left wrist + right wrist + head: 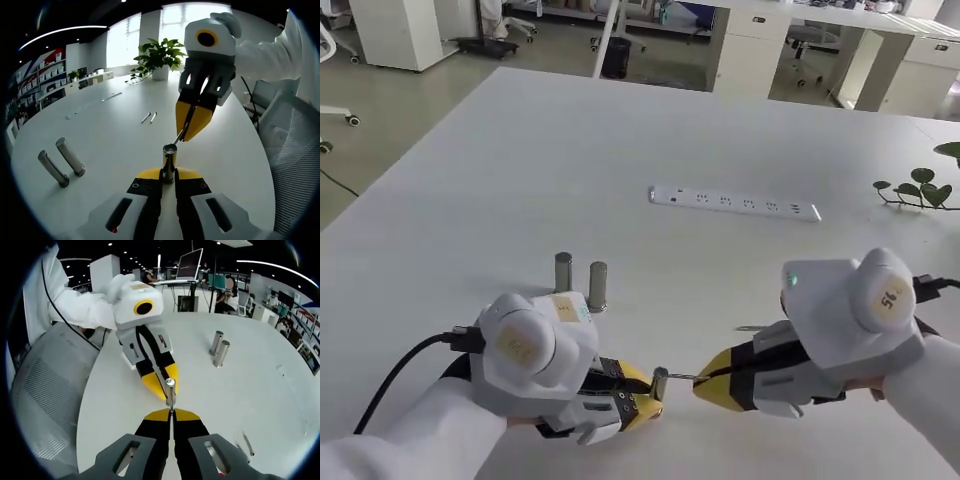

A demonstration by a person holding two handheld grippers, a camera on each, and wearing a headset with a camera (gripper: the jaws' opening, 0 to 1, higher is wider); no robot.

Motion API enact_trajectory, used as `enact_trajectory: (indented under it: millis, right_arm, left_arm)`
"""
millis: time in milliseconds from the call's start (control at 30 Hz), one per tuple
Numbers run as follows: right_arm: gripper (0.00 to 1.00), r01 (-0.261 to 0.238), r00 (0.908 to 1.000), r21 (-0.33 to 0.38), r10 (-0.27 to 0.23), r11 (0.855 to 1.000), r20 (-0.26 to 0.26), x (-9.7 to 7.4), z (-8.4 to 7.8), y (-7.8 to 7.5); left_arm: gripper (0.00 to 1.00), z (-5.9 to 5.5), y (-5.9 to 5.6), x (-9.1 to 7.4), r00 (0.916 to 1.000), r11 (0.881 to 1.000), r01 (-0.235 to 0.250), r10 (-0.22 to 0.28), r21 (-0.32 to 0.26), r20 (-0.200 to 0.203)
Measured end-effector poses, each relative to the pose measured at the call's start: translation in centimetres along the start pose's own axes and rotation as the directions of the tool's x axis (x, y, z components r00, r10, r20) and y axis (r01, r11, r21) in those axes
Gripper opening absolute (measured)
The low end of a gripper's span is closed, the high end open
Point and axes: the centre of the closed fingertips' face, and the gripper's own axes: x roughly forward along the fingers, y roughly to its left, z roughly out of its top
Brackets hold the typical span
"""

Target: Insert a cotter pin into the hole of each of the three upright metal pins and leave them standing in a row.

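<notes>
Clamping the metal pin (660, 384) low on its shank, the left tool (652, 404) has its jaws closed on it and holds it upright; whether its foot rests on the tabletop (620, 130) is hidden by the jaws. Facing it tip to tip, the right tool (705, 385) has its jaws together on the rear of a cotter pin (179, 138), whose free end points at the top of the metal pin, touching it or just beside it. Whether it has entered the hole I cannot tell. The metal pin looks stiff, smooth and round, so it would likely slip or tip under a loose grip; a low hold suits it and leaves the drilled top clear. The cotter pin looks like thin, light wire that would probably bend or swivel if pushed off-axis, so holding it near its head, in line with the hole, seems wise. The left gripper view shows the wire's tip meeting the pin's rim from the side, and, beyond the right tool, one spare cotter pin (146, 118) beside another (153, 117). The right gripper view looks along the wire, foreshortening it. The head view places the second metal pin (564, 272) and third metal pin (597, 286) upright, close together, just beyond the left tool, with a power strip (735, 201) well ahead of both tools.
</notes>
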Motion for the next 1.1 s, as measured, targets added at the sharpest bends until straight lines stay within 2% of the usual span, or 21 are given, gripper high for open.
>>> enact_trajectory:
  millis: [500,900,1000,1100]
  right_arm:
    - [0.0,-0.027,0.9994,-0.015,0.027,1.0,-0.023,1.4,0.3,0.1]
    - [0.0,-0.053,0.9971,-0.096,0.047,0.994,-0.06,2.2,0.8,0.1]
    - [0.0,-0.059,0.997,-0.104,0.054,0.993,-0.056,2.2,1.1,0.1]
    - [0.02,-0.038,0.9978,-0.113,0.032,0.993,-0.057,2.2,1.1,-0.3]
  left_arm:
    - [0.07,0.0,0.0,0.0,0.9999,1.0,0.0,0.001,0.017,-0.01]
    - [0.07,0.0,-0.1,0.0,0.9999,1.0,0.002,-0.002,0.012,-0.013]
    - [0.07,0.0,-0.1,0.0,0.9999,1.0,0.001,-0.001,0.013,-0.014]
    - [0.07,0.1,-0.1,0.0,0.9999,1.0,-0.001,0.001,0.015,-0.013]
